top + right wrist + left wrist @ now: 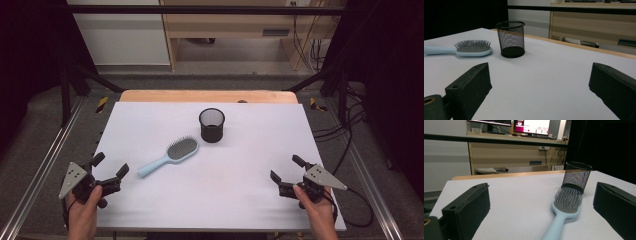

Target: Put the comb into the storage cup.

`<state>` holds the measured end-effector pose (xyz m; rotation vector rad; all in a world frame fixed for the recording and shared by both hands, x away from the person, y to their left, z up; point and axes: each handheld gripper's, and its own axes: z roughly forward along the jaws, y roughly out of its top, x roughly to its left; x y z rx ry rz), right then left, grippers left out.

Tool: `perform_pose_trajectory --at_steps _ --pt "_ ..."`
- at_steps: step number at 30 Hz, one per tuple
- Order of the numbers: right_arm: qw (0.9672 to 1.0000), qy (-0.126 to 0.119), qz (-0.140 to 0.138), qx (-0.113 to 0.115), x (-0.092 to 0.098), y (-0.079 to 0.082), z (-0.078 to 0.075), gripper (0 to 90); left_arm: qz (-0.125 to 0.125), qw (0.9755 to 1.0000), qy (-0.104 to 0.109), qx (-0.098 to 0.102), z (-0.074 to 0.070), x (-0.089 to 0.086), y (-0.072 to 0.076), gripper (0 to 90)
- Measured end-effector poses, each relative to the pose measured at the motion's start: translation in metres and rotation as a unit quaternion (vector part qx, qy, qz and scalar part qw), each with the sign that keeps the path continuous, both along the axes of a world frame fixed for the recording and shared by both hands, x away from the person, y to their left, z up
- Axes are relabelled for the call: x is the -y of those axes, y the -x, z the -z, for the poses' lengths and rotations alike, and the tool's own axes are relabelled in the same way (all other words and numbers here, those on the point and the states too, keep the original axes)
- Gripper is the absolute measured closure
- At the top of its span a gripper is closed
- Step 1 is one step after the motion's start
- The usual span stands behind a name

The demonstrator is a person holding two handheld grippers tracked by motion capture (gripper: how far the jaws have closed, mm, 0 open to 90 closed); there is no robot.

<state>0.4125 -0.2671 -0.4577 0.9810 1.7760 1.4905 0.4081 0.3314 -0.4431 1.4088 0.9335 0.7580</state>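
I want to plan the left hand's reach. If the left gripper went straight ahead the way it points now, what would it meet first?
Most likely the light blue hairbrush: its handle end points back toward the open left gripper, and the black mesh cup stands behind the bristles.

Lab: metal rig frame [45,165], monitors [532,126] (cables [350,125] too)

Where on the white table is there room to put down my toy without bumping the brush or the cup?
Lots of room. The biggest bare patch lies on the white table between the left tongs and the right tongs, in front of the hairbrush. The right side past the mesh cup is bare too. It is tight only where brush and cup sit close together.
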Motion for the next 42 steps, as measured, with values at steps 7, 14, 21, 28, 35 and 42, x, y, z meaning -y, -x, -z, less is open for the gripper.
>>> perform_pose_trajectory --at_steps 7,14,21,28,35,42 --pt "1.0 -0.001 0.003 -0.004 0.001 0.0 0.001 4.1 -0.003 0.9998 0.014 -0.012 0.0 0.001 -0.001 1.1" --pt "1.0 -0.001 0.005 -0.005 0.001 0.001 0.001 3.9 -0.009 0.9996 0.022 -0.015 -0.003 0.004 0.0 1.1" --pt "1.0 -0.002 0.006 -0.007 0.0 0.002 0.001 3.9 -0.015 0.9994 0.004 -0.033 -0.007 0.017 -0.008 2.1" --pt "1.0 0.002 0.004 -0.008 0.0 0.002 0.0 4.0 -0.014 0.9979 -0.024 -0.059 -0.009 0.033 -0.036 20.8" --pt "1.0 0.001 0.003 -0.007 0.003 0.004 0.0 4.0 0.004 0.9951 -0.049 -0.086 -0.001 0.043 -0.059 47.8" --pt "1.0 0.003 0.003 -0.008 0.004 0.004 0.0 4.0 0.01 0.9925 -0.059 -0.107 0.007 0.05 -0.068 70.9"
